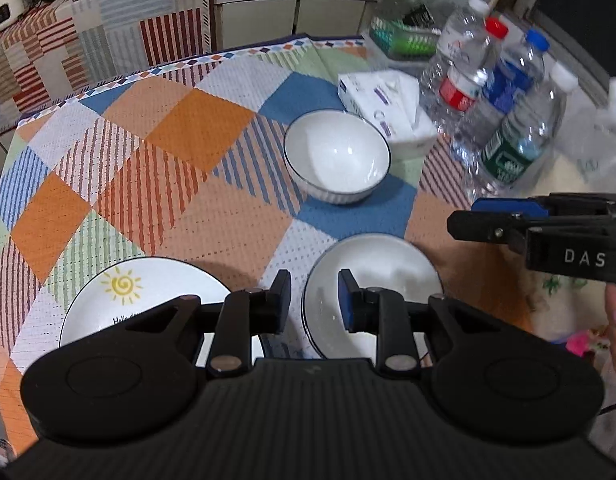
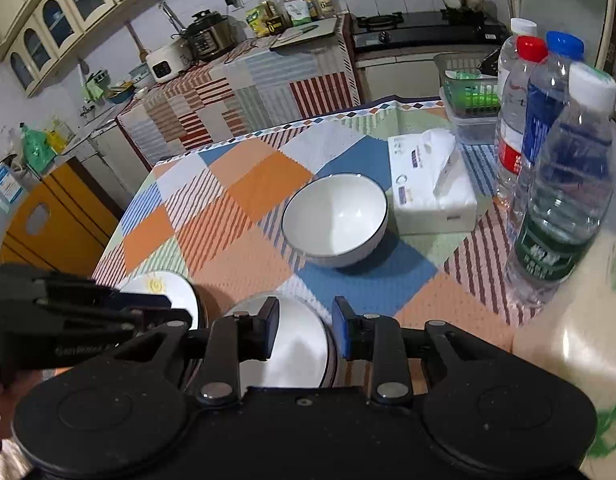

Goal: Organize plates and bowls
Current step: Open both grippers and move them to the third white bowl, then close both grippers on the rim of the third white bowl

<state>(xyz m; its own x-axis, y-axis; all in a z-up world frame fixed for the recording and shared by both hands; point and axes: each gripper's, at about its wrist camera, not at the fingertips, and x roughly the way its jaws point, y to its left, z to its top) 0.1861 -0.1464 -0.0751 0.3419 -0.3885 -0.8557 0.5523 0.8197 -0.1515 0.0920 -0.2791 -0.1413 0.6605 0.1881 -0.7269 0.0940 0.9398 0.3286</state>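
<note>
Dim indoor light — fisheye-warped edges, blurred bottles (image 1: pixel 504 92), soft shadows.

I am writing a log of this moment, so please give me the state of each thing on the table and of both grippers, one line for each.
far bowl: upright, empty
near bowl: upright, empty, below the grippers
sun plate: flat on the tablecloth, empty
tissue box: open, a tissue sticks out
water bottles: upright, capped
left gripper: open, holds nothing
right gripper: open, holds nothing
</note>
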